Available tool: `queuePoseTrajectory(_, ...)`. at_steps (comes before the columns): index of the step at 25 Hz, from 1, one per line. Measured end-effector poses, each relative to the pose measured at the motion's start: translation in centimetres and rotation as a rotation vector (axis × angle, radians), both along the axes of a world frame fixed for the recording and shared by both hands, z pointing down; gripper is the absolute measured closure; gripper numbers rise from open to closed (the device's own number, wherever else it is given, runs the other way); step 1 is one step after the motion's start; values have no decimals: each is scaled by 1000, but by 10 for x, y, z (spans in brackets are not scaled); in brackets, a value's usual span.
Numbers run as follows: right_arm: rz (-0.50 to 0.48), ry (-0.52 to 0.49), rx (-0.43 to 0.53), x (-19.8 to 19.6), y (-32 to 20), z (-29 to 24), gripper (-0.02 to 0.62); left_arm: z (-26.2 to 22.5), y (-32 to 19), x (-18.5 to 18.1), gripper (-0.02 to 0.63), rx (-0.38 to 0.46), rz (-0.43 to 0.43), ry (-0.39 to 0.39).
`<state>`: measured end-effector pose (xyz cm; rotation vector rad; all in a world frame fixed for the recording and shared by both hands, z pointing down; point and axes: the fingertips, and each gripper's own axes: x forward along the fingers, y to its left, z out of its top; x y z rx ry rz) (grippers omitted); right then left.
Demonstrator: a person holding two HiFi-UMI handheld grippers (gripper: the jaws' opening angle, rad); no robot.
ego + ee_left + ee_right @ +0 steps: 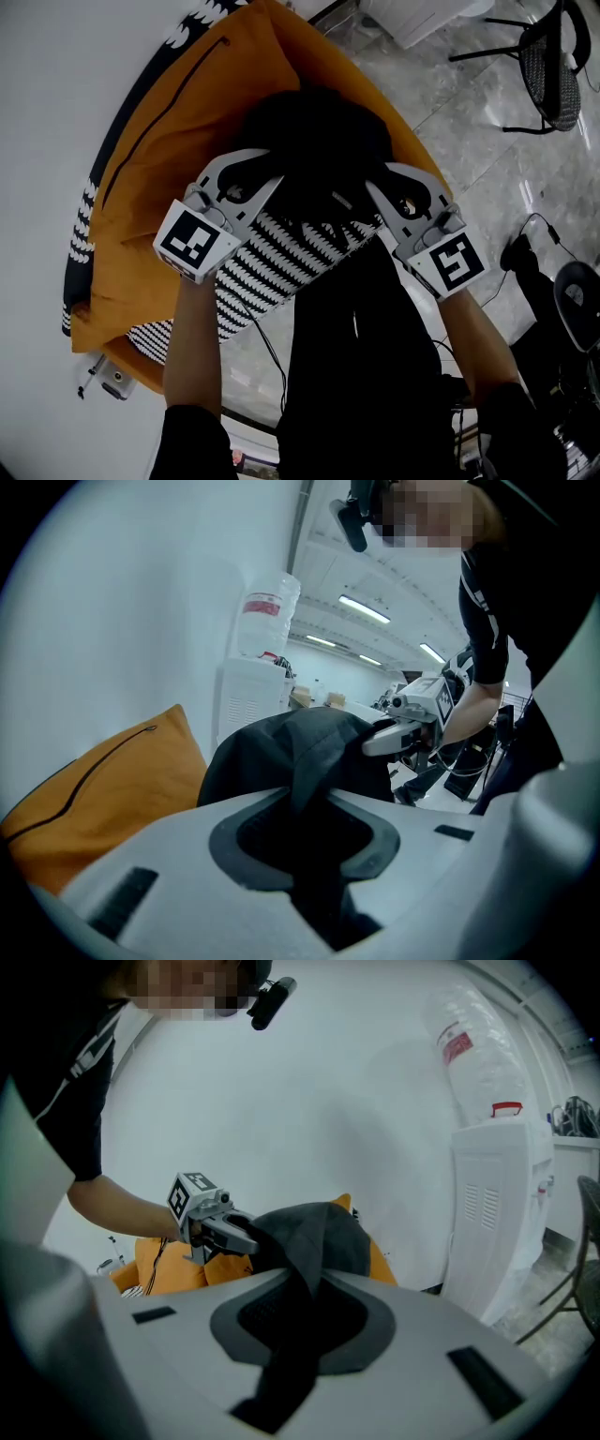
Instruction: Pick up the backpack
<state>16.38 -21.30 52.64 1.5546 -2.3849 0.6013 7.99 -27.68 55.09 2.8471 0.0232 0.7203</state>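
The black backpack [314, 131] rests on a large orange cushion [169, 141] against a white wall. My left gripper [267, 183] clamps a fold of its fabric on the left side, and my right gripper [377, 190] clamps a fold on the right. In the left gripper view the dark cloth [300, 747] runs down between the closed jaws of my left gripper [305, 794]. The right gripper view shows the same: backpack fabric [314, 1227] is pinched in my right gripper [314, 1283]. Each view also shows the other gripper biting the bag.
A black-and-white patterned cloth [272, 262] lies under the cushion's near edge. A white water dispenser [497, 1204] with a bottle stands beside the cushion. A black mesh chair [553, 61] and cables [534, 234] are on the marble floor to the right.
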Motion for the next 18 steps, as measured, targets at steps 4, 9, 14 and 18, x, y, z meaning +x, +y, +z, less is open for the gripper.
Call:
queuePoseTrajectory(4, -36, 13, 7, -7, 10, -1, 541, -4, 11, -7, 520, -17, -43, 16)
queuePoseTrajectory(9, -95, 48, -20, -14, 28, 2, 545, -7, 31, -19, 520, -15, -85, 26)
queuePoseTrajectory(14, -120, 59, -85, -21, 51, 5, 546, -10, 54, -30, 520, -27, -95, -7)
queuePoseTrajectory(18, -137, 40, -125, -26, 66, 6, 546, -12, 69, -36, 520, -49, -115, -39)
